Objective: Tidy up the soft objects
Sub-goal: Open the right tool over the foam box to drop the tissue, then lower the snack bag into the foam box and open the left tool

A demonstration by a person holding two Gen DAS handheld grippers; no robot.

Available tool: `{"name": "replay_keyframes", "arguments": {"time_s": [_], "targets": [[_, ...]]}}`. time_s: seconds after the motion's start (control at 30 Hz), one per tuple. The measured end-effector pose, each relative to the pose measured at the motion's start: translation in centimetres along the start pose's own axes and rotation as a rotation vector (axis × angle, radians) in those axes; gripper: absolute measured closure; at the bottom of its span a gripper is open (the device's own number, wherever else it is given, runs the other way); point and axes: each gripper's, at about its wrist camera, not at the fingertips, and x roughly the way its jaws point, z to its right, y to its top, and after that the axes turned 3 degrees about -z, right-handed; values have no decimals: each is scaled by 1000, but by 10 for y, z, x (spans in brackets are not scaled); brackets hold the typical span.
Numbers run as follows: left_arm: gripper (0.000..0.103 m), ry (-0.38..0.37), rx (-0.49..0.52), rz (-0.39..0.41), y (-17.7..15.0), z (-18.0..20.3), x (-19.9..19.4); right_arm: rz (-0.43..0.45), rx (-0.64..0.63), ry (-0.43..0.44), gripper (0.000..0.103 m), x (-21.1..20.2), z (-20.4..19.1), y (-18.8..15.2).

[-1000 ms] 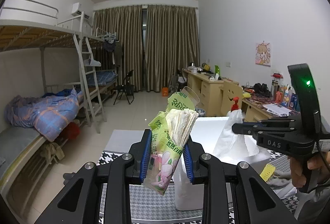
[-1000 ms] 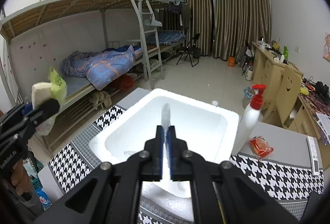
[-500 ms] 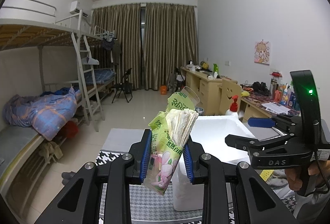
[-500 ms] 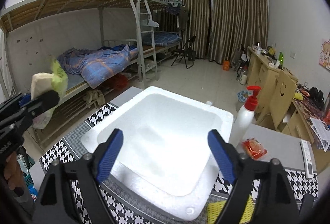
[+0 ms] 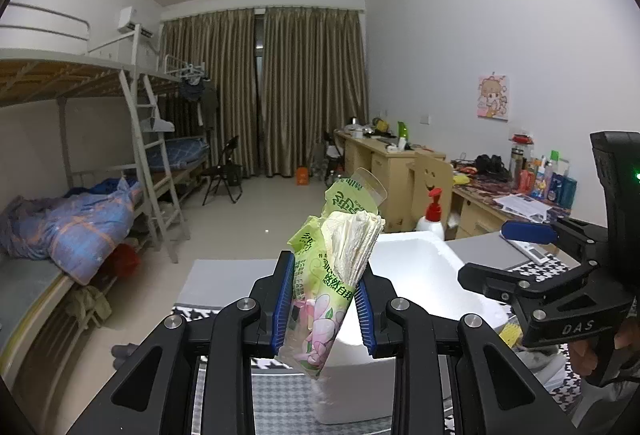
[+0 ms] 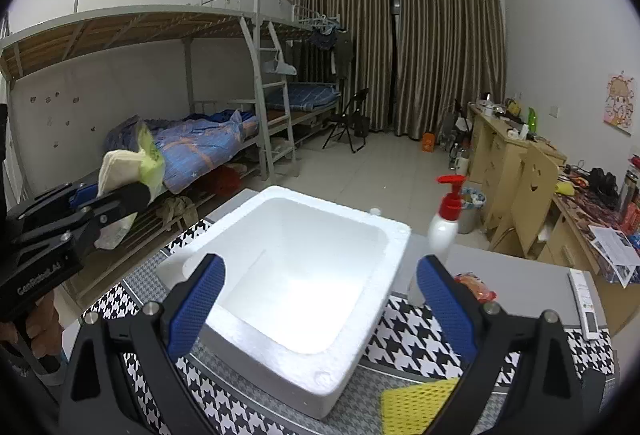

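Note:
My left gripper [image 5: 322, 305] is shut on a green tissue pack [image 5: 332, 271] with tissues sticking out of its top, held upright in the air left of the white foam box [image 5: 424, 275]. From the right wrist view the left gripper [image 6: 108, 203] and the pack [image 6: 128, 163] show at the left. My right gripper [image 6: 320, 299] is open and empty, above the near side of the foam box [image 6: 316, 355]. It also shows in the left wrist view [image 5: 520, 255]. A yellow mesh cloth [image 6: 420, 403] lies on the table in front of the box.
A white pump bottle with a red top [image 6: 444, 223] stands behind the box at its right. An orange packet [image 6: 472, 285] and a remote [image 6: 584, 299] lie on the houndstooth tablecloth [image 6: 420, 339]. Bunk beds stand at the left, desks at the right.
My right gripper has opened and let go of the white soft thing it held over the box. My left gripper still holds the tissue pack and has barely moved.

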Motion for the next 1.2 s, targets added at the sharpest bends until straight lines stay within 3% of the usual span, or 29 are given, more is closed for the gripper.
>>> {"name": "replay_keyframes", "arguments": {"time_s": [1.2], "targets": [[72, -90, 22, -162, 14, 28, 59, 34, 98, -84, 4, -31, 48, -38]]}}
